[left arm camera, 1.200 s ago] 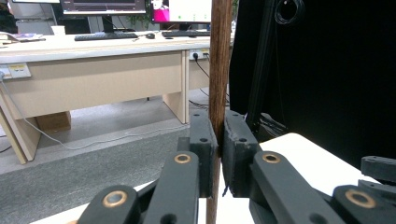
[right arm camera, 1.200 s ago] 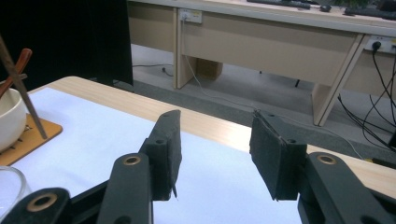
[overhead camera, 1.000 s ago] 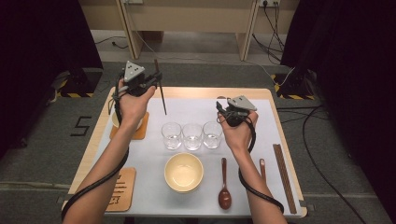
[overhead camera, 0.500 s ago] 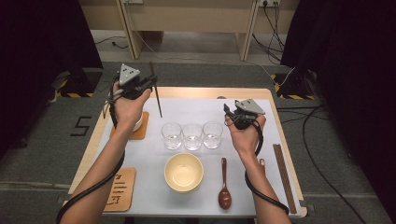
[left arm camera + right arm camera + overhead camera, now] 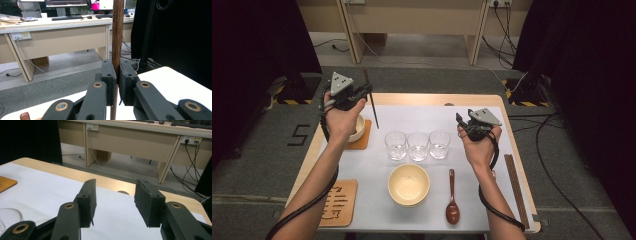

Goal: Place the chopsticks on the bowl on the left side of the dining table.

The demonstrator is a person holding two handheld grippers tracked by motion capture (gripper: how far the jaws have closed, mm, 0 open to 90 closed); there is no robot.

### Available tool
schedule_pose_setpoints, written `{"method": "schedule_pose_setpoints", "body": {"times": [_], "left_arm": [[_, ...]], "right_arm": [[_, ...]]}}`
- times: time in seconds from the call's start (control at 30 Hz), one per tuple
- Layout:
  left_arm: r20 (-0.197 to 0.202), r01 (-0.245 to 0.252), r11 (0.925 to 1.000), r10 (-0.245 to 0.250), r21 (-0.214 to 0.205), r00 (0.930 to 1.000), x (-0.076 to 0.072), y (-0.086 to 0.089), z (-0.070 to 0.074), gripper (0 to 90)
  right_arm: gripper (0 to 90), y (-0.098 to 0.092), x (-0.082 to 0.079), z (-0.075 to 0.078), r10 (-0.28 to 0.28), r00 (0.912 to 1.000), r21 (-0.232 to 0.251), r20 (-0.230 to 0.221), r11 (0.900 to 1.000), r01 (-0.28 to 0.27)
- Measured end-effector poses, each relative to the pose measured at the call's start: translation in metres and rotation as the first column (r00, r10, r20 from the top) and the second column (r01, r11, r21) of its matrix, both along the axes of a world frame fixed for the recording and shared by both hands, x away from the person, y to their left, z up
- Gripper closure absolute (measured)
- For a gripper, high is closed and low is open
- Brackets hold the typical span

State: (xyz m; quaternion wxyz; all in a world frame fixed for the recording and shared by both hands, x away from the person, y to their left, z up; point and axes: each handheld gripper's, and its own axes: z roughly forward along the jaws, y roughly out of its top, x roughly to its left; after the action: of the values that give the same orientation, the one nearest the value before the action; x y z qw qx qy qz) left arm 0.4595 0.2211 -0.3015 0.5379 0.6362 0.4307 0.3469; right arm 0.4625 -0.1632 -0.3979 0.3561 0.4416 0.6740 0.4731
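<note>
High view: our left gripper (image 5: 367,91) clamps a chopstick (image 5: 374,107) near the surface's (image 5: 362,200) far edge; right gripper (image 5: 460,121) jaws apart.

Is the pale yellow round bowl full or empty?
Empty: in the high view, the pale yellow round bowl shows its bare inside, with nothing in it.

- The stick (image 5: 117,37) in the left gripper (image 5: 117,75) looks like dark, grainy wood.
- Gripper jaws: matt black plastic, rough pads.
- Three tumblers (image 5: 417,145): clear, glossy glass.
- The spoon (image 5: 452,197) is glossy brown.
- Table (image 5: 422,99): pale wood edge, matt white sheet.
</note>
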Motion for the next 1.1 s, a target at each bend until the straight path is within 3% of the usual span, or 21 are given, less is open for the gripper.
{"method": "schedule_pose_setpoints", "body": {"times": [1.1], "left_arm": [[0.007, -0.013, 0.9999, 0.013, 0.002, 0.9999, -0.038, 0.025, -0.003, 83.0]], "right_arm": [[51.9, -0.026, -0.027, -0.024, -0.008, 1.0, 0.017, -0.005, 0.9998, 0.008]]}}
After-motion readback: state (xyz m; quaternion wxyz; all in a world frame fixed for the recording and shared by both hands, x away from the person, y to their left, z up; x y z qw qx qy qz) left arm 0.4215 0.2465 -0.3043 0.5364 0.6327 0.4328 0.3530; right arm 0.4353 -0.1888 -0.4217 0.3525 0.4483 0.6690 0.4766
